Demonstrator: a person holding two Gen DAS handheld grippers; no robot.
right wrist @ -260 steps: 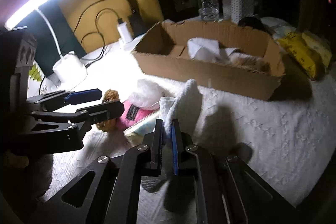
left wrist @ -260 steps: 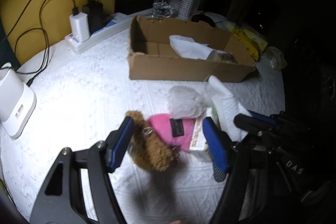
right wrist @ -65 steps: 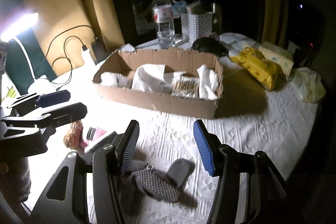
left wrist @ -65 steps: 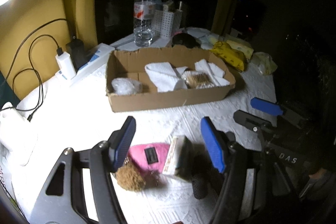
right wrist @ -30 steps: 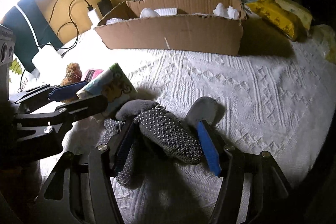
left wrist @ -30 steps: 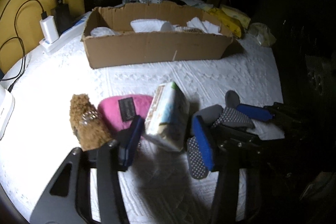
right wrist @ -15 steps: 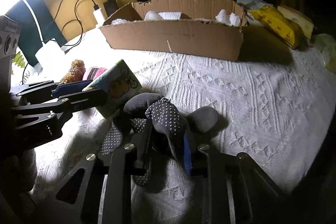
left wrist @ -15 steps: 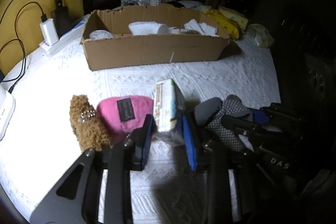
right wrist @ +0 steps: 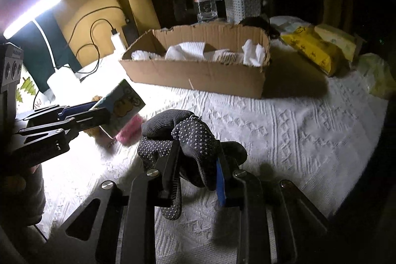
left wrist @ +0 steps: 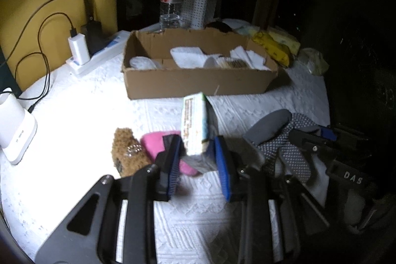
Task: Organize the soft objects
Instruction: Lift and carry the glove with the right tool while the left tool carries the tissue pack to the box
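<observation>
Two grippers grip loads, left gripper (left wrist: 198, 160) a tissue pack (left wrist: 194, 125), right gripper (right wrist: 198, 172) a dotted glove (right wrist: 190, 137); the cardboard box (right wrist: 198, 76) lies straight ahead.

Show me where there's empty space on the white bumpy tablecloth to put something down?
Bare cloth lies in front of the brown cardboard box, toward the yellow packet, and between the white lamp base and the fuzzy brown toy. It's crowded around the pink plush, and the box is mostly full.

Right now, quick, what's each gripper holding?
Left gripper: closed on the tissue pack.
Right gripper: closed on the dotted gloves.
</observation>
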